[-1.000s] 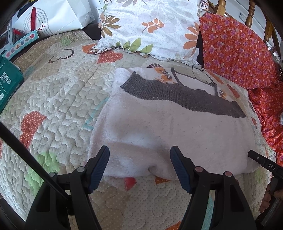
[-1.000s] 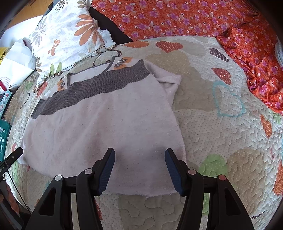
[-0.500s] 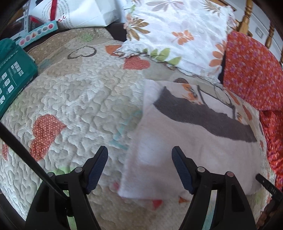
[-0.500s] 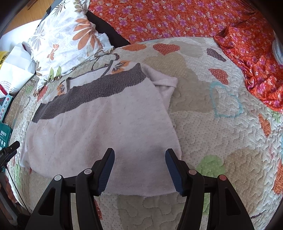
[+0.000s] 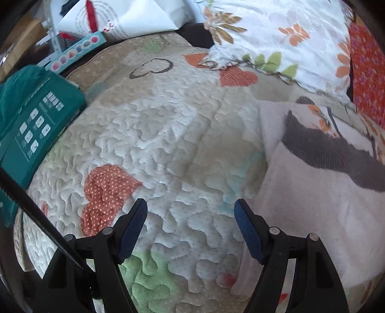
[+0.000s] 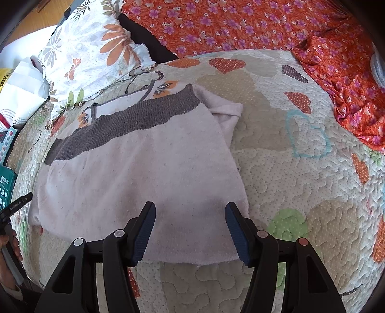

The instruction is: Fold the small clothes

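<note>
A small pale pink garment [image 6: 144, 178] with a dark grey knit band lies flat on the quilted bedspread [image 6: 288, 183], one sleeve folded in at its right. My right gripper [image 6: 190, 228] hangs open just above the garment's near hem, nothing between its fingers. In the left wrist view the same garment [image 5: 312, 204] fills the right side. My left gripper [image 5: 190, 226] is open over bare quilt [image 5: 156, 144], to the left of the garment's edge; its right finger [image 5: 247, 228] is close to that edge.
A floral pillow [image 6: 91, 57] and orange flowered fabric [image 6: 240, 26] lie at the back. A teal box [image 5: 31, 125] and a white bag [image 5: 125, 19] sit at the bed's left edge. A hand and the left tool's tip [image 6: 16, 204] show at the right wrist view's left border.
The left gripper has swung left, off the garment's hem to bare quilt beside it. The right gripper has stayed over the hem.
</note>
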### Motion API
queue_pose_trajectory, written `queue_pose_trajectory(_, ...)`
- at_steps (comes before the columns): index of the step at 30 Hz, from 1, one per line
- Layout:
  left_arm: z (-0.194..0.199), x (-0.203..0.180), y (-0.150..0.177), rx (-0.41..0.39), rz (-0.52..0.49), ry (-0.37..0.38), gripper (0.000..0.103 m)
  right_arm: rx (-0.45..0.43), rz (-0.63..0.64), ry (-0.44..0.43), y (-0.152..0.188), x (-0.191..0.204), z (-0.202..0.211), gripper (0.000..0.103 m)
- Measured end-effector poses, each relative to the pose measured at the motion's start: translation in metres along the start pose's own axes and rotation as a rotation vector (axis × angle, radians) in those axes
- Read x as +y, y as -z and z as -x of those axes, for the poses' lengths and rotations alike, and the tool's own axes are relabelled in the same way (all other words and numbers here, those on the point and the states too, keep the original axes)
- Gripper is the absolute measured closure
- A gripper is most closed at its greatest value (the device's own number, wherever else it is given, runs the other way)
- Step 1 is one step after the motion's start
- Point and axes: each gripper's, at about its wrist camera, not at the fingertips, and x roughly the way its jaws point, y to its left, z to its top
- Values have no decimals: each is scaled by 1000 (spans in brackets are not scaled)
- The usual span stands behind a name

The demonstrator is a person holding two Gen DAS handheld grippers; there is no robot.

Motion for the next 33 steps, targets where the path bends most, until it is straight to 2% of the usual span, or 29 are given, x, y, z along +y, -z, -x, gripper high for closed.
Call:
queue_pose_trajectory(3,11,7,0,-22,68,82,28,-5,-2,1,1,-1,2,38)
queue_pose_trajectory(5,23,3,0,-55,77,134,29,-13,-2,5,0,-1,3,38)
queue_pose_trajectory(9,34,-22,7,-72,-7,187,27,-14,13,4,1,2,2,38)
queue_pose_trajectory(12,21,-49,15,-11,-137,162,25,6,31,7,3,6,-4,38)
queue_pose_trajectory(14,1,-61,22,89,-201,134,25,22,42,17,5,8,-9,38)
queue_pose_trajectory(15,-5,-61,24,116,-193,142,24,28,46,22,6,9,-10,38)
queue_pose_trajectory(19,-2,-47,18,127,-98,202,22,42,50,24,6,8,-13,35)
queue_pose_trajectory(25,13,-26,13,93,37,290,22,27,52,29,7,9,-10,34)
queue_pose_trajectory(28,25,-11,5,51,86,323,22,-35,43,16,7,10,3,34)
queue_pose_trajectory(33,32,13,-4,35,114,295,22,-150,115,-25,19,27,31,34)
